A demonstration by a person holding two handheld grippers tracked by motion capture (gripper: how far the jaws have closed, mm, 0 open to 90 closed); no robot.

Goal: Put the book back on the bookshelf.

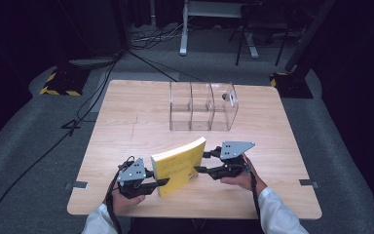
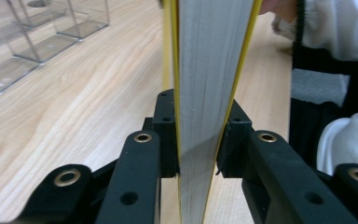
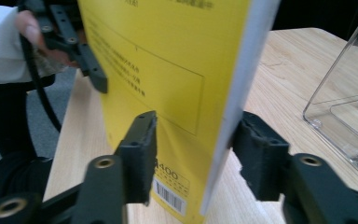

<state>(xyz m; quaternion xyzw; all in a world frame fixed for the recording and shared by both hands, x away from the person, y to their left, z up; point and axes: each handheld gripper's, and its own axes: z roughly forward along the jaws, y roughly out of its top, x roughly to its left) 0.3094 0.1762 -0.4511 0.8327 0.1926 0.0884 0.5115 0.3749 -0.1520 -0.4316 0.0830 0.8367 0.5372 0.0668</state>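
1. Yellow book (image 1: 179, 165) stands on edge near the front of the wooden table (image 1: 126, 117), tilted, page block facing the clear three-bay organizer (image 1: 202, 106) that sits well apart toward the far side.
2. Left gripper (image 2: 198, 154) is clamped on the book: both pads press the covers, page edge running straight up between the jaws. Keep this as the anchor grip.
3. Right gripper (image 3: 193, 154) straddles the other end, jaws around the book. In the right gripper view the left pad sits against the yellow back cover; the right pad is just beside the page edge and contact there is unclear (I would not count it as a grip yet).
4. To do this well: finish closing the right jaws squarely across cover and pages, not on a corner, before any lift.
5. Keep both grippers at the same height so the book doesn't twist or fan open.
6. My read is that the book goes to an organizer bay: bring it upright first, then line the spine up with the dividers.
7. Risk: a one-sided pinch lets the covers splay.
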